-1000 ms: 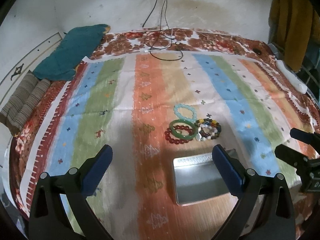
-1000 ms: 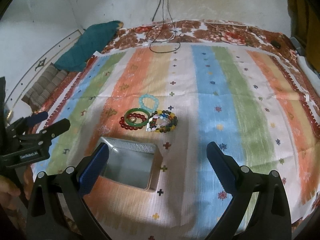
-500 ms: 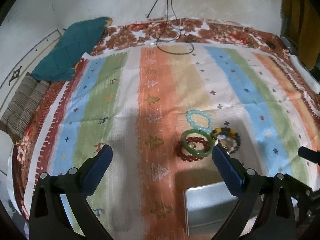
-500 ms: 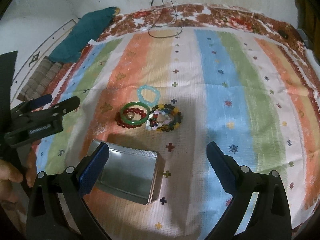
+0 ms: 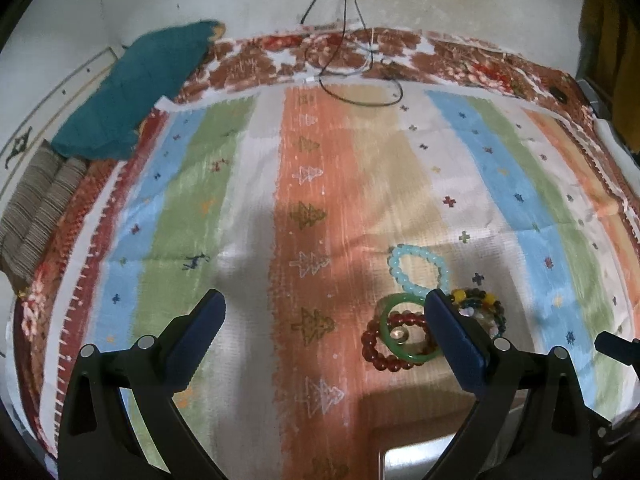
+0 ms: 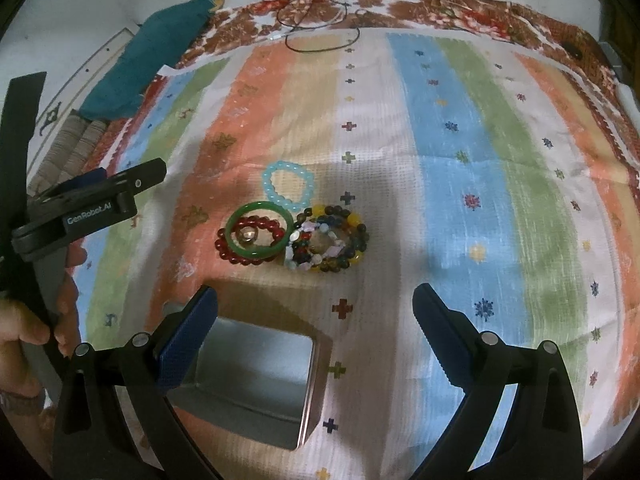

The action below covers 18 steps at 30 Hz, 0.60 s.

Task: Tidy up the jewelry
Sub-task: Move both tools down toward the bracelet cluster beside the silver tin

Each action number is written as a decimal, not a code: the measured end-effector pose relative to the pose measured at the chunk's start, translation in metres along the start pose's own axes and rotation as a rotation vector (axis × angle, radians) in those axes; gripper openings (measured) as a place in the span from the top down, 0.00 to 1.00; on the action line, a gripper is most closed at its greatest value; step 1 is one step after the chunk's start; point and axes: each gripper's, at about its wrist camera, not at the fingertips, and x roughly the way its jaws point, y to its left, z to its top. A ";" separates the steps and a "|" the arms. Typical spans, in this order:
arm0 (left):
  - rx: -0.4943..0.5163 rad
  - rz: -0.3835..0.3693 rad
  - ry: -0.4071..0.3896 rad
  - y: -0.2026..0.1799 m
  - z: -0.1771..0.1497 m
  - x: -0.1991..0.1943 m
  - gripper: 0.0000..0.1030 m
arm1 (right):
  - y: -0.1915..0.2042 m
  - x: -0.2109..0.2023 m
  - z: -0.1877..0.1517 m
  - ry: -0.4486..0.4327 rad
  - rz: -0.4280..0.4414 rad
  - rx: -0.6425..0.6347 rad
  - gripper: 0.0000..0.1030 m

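Lying on the striped bedsheet [image 6: 460,184], the green bangle [image 6: 258,232] rests over the red bead bracelet [image 6: 224,246], ahead of the right gripper [image 6: 314,320], whose jaws are released. The left gripper [image 5: 322,320] is released too, its right jaw partly covering the bangle.

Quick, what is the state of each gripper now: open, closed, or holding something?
Left gripper: open, holding nothing, above the striped cloth.
Right gripper: open, holding nothing, above the metal box.
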 end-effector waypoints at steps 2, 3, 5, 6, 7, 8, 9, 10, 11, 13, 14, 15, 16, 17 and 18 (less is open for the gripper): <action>-0.002 -0.019 0.013 0.000 0.002 0.009 0.05 | 0.000 0.005 0.002 0.010 -0.009 -0.001 0.04; -0.003 -0.023 0.017 -0.001 0.004 0.013 0.05 | 0.000 0.007 0.003 0.015 -0.010 -0.002 0.04; -0.005 -0.046 0.034 -0.002 0.007 0.023 0.05 | 0.001 0.013 0.006 0.026 -0.013 -0.002 0.04; -0.005 -0.059 0.042 -0.004 0.007 0.028 0.05 | 0.001 0.016 0.007 0.033 -0.019 -0.002 0.04; -0.002 -0.067 0.049 -0.005 0.008 0.032 0.05 | 0.001 0.020 0.008 0.042 -0.027 -0.003 0.04; 0.008 -0.073 0.058 -0.009 0.008 0.038 0.05 | 0.000 0.023 0.009 0.049 -0.030 -0.003 0.04; 0.025 -0.075 0.065 -0.013 0.008 0.042 0.05 | 0.000 0.027 0.010 0.059 -0.033 -0.002 0.04; 0.050 -0.073 0.072 -0.018 0.009 0.047 0.05 | 0.000 0.030 0.011 0.066 -0.034 -0.001 0.04; 0.067 -0.070 0.076 -0.022 0.009 0.051 0.05 | -0.001 0.034 0.012 0.075 -0.034 0.001 0.07; 0.100 -0.064 0.088 -0.029 0.010 0.059 0.05 | -0.001 0.041 0.015 0.091 -0.039 0.007 0.17; 0.108 -0.060 0.094 -0.031 0.010 0.063 0.05 | -0.002 0.044 0.017 0.098 -0.038 0.010 0.17; 0.112 -0.058 0.097 -0.032 0.011 0.066 0.05 | -0.001 0.046 0.018 0.103 -0.038 0.006 0.17; 0.117 -0.058 0.102 -0.033 0.012 0.070 0.05 | 0.001 0.049 0.019 0.107 -0.040 -0.002 0.17; 0.117 -0.062 0.106 -0.034 0.012 0.072 0.05 | 0.003 0.051 0.020 0.111 -0.043 -0.012 0.17; 0.118 -0.070 0.112 -0.035 0.014 0.075 0.05 | 0.005 0.054 0.021 0.114 -0.044 -0.017 0.17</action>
